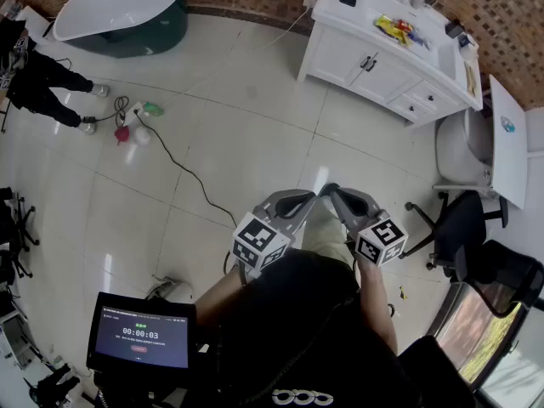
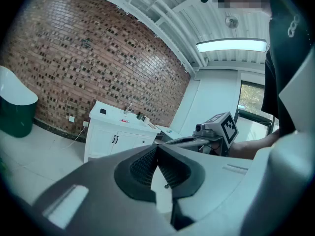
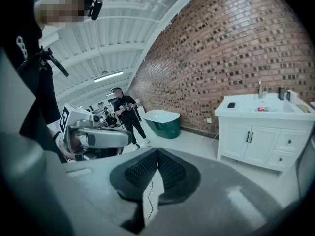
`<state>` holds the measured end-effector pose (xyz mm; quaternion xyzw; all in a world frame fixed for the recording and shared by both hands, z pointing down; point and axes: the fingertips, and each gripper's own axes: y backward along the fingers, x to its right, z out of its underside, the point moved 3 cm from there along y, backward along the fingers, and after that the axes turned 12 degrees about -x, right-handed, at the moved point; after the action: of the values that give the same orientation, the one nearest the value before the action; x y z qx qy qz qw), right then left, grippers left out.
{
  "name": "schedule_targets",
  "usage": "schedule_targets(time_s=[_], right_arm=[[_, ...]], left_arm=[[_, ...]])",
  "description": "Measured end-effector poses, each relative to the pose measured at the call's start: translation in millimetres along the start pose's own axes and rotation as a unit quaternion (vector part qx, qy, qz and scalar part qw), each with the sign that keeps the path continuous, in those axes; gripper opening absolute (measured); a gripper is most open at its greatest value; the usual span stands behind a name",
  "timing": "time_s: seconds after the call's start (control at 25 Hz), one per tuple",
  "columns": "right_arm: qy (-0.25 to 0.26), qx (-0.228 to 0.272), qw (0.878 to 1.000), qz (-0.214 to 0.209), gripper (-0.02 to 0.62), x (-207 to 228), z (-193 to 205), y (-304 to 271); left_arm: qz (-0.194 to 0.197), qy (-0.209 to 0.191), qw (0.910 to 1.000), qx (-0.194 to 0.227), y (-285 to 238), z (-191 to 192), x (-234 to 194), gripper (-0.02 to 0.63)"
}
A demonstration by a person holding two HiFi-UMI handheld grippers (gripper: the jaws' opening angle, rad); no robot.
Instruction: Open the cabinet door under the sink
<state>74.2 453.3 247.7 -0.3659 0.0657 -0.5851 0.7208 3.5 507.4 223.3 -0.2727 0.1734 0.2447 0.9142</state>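
The white sink cabinet [image 1: 382, 53] stands far off against the brick wall, its two doors with black handles [image 1: 367, 62] closed. It also appears in the left gripper view [image 2: 115, 136] and the right gripper view [image 3: 261, 136], doors closed in both. My left gripper [image 1: 308, 196] and right gripper [image 1: 333, 192] are held side by side close to my body, well short of the cabinet. Both are shut with nothing between the pads, as the left gripper [image 2: 157, 149] and right gripper [image 3: 157, 152] each show in their own views.
A white and green bathtub [image 1: 119, 11] sits at the back left. A black cable [image 1: 183, 168] runs across the tiled floor. A toilet [image 1: 463, 147] and a black office chair [image 1: 463, 228] stand to the right. A person [image 1: 42, 83] stands at the far left.
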Motion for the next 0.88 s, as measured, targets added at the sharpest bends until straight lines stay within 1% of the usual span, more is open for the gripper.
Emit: schedule_targets(time_s=[0.16,0.32,0.44,0.52,0.6,0.76,0.88], right_arm=[[-0.004,-0.004,1.000,-0.015,-0.009,16.3,-0.8,-9.9],[-0.004,0.005,1.000,-0.029,-0.009,49.6,-9.6,-19.1],[-0.011,0.014,0.999,-0.036,-0.009,81.1,-23.3,-25.8],[-0.014,0.020,0.999,-0.033,-0.009,109.7,-38.3,-27.5],[-0.021,0.030,0.999,-0.026,-0.009,141.8,-51.0,-24.6],[-0.049,0.047,0.998,-0.016,-0.009,216.5,-58.7,-12.9],[-0.048,0.052,0.997,-0.005,-0.009,271.5,-66.5,-2.1]], left_arm=[[-0.019,0.000,0.9998,-0.003,-7.9,-7.2,-13.9,0.017],[-0.036,-0.002,0.9993,-0.011,-33.5,-18.2,-28.4,0.017],[-0.046,0.001,0.9987,-0.021,-55.6,-32.8,-39.1,0.017],[-0.049,0.002,0.9985,-0.027,-75.8,-49.4,-48.1,0.017],[-0.043,-0.004,0.9984,-0.037,-101.0,-66.2,-53.3,0.017],[-0.022,-0.030,0.9966,-0.074,-162.8,-97.4,-60.6,0.017],[-0.018,-0.044,0.9958,-0.079,-198.9,-125.1,-64.6,0.017]])
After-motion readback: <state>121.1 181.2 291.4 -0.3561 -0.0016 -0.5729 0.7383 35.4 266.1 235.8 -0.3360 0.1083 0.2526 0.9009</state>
